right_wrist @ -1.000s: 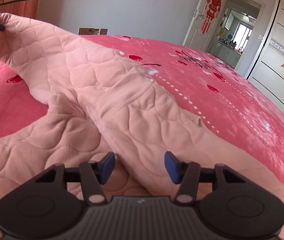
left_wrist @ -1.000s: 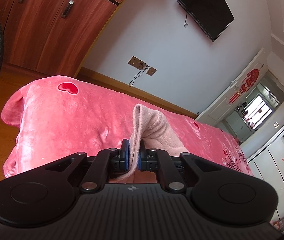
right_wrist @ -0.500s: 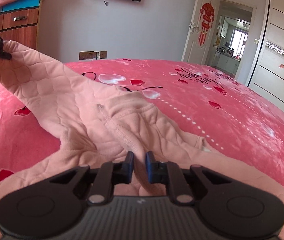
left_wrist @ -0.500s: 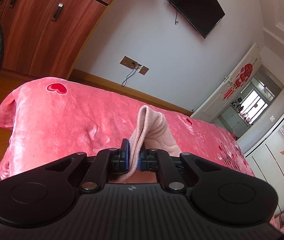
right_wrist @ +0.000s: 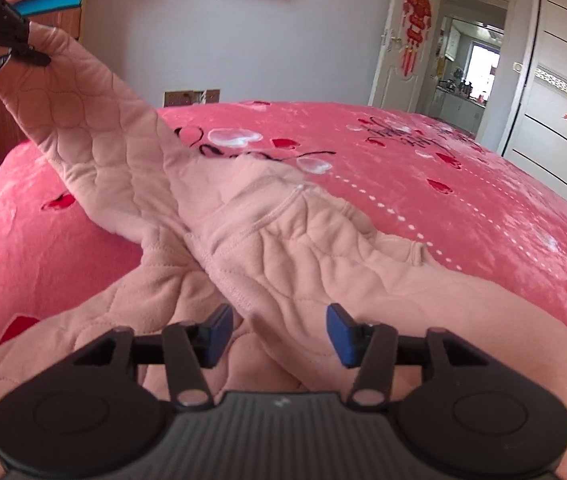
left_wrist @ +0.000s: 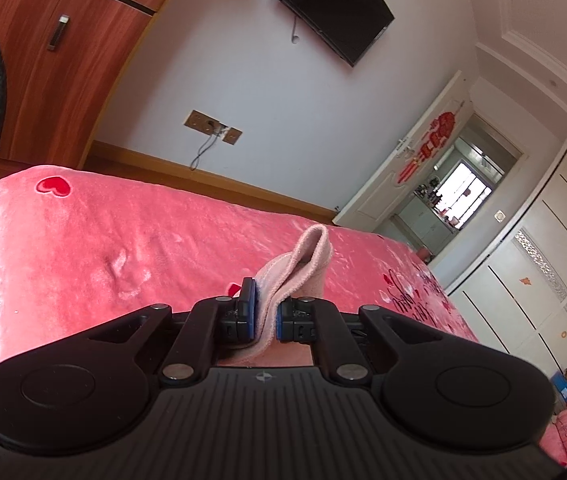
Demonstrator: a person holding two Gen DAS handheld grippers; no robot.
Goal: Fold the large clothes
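Taking the red bed cover (right_wrist: 483, 216) as the landmark and reading from its left side across: the left gripper (left_wrist: 266, 312) is clamped on the cuff end of the pink quilted garment (right_wrist: 283, 248), and it holds that sleeve (right_wrist: 95, 132) up off the cover, above the cover's left edge. In the right wrist view the same gripper shows at the far upper left (right_wrist: 23, 50), with the sleeve running down and to the right from it in one long, taut diagonal toward the garment's body.

That body lies bunched on the middle of the cover, just ahead of the right gripper (right_wrist: 279, 334), which stands with its jaws wide apart and nothing between them, poised low over a raised seam ridge of the fabric. Whether its pads (right_wrist: 219, 324) touch the cloth cannot be told.

The relation that matters is this: the sleeve's long axis points from the lifted cuff, over the cover's left edge, to the shoulder area at the cover's centre. The right gripper is the nearer one to that shoulder end, so it seems placed to pin or pinch there while the left carries the cuff across the body.
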